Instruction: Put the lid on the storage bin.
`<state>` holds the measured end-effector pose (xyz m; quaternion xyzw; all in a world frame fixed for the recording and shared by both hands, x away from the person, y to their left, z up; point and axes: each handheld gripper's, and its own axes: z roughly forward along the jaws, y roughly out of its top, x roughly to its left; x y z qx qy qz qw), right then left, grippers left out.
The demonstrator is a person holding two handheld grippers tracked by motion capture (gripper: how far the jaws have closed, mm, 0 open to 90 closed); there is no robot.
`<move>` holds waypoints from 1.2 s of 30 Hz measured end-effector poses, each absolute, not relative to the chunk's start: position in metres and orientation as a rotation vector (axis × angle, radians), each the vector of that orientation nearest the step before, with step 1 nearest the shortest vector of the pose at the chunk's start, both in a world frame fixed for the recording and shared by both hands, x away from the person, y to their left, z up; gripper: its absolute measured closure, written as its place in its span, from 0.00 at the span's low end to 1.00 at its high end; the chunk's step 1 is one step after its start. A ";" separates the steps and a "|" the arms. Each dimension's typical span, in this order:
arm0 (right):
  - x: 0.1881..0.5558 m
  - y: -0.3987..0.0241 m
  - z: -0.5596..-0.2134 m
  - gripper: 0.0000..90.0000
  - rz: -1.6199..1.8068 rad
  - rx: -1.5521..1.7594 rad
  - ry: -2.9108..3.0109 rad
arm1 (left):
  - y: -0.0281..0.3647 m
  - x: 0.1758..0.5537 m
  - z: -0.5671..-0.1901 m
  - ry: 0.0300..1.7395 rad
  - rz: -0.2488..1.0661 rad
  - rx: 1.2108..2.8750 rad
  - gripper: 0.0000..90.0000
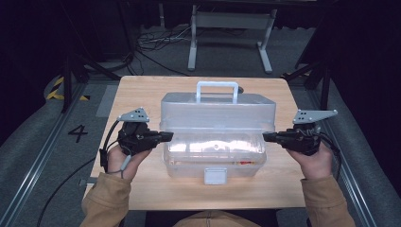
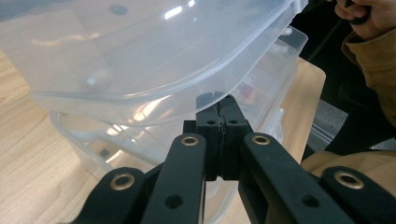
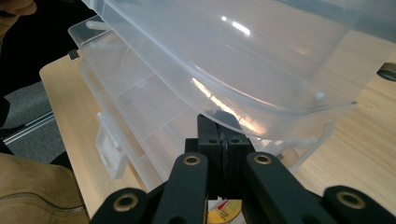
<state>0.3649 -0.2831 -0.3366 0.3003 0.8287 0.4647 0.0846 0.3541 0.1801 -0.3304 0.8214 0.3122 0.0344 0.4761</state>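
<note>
A clear plastic toolbox (image 1: 213, 161) with a white handle (image 1: 217, 90) stands in the middle of the wooden table. Its lid (image 1: 217, 111) is tilted up off the base. My left gripper (image 1: 168, 136) is shut, its tips against the box's left side. In the left gripper view the shut tips (image 2: 218, 100) sit just under the lid's rim (image 2: 140, 102), above the base (image 2: 261, 93). My right gripper (image 1: 265, 137) is shut at the box's right side. Its tips (image 3: 219, 123) also lie under the lid's rim (image 3: 261, 116). Nothing is clamped between either pair of jaws.
A grey latch (image 1: 215, 176) hangs at the box's front, near the table's (image 1: 142, 90) front edge. Small red and yellow items (image 1: 243, 162) lie inside the base. Beyond the table stand a white metal frame (image 1: 231, 28) and floor cables (image 1: 156, 40).
</note>
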 end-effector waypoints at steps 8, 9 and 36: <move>0.369 -0.282 -0.338 1.00 1.343 0.926 2.496 | 0.186 0.353 -0.331 0.794 0.087 2.024 1.00; 0.369 -0.283 -0.338 1.00 1.335 0.927 2.500 | 0.186 0.353 -0.331 0.798 0.090 2.025 1.00; 0.372 -0.280 -0.340 1.00 1.186 0.936 2.620 | 0.186 0.356 -0.335 0.844 0.098 2.153 0.99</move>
